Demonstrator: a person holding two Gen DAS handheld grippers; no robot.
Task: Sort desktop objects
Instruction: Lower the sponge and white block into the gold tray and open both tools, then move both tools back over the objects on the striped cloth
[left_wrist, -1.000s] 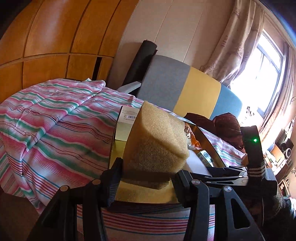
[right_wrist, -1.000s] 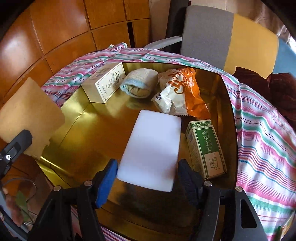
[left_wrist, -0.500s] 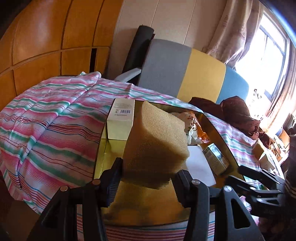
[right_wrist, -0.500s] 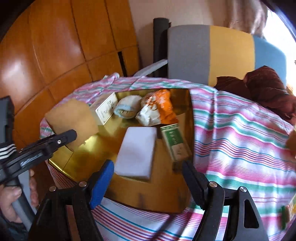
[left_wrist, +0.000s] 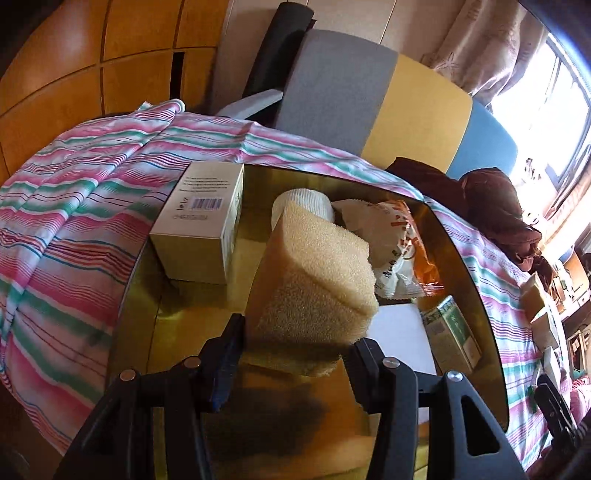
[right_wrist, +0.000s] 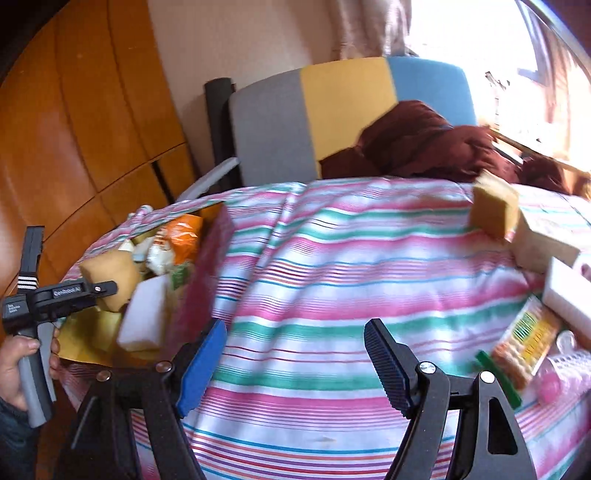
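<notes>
In the left wrist view, the yellow sponge (left_wrist: 314, 291) is clamped in the left gripper (left_wrist: 295, 350), held directly above the gold tray (left_wrist: 140, 295), beside the beige box (left_wrist: 199, 236). In the right wrist view, the right gripper (right_wrist: 295, 365) is seen wide and empty over the striped cloth (right_wrist: 332, 266); the unsorted pile, a second sponge (right_wrist: 495, 210) among it, lies to its right and is judged nearer this hand.

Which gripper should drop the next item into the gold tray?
Left. The left gripper already grips the yellow sponge above the gold tray; the right gripper is open, empty, over the striped cloth.
</notes>
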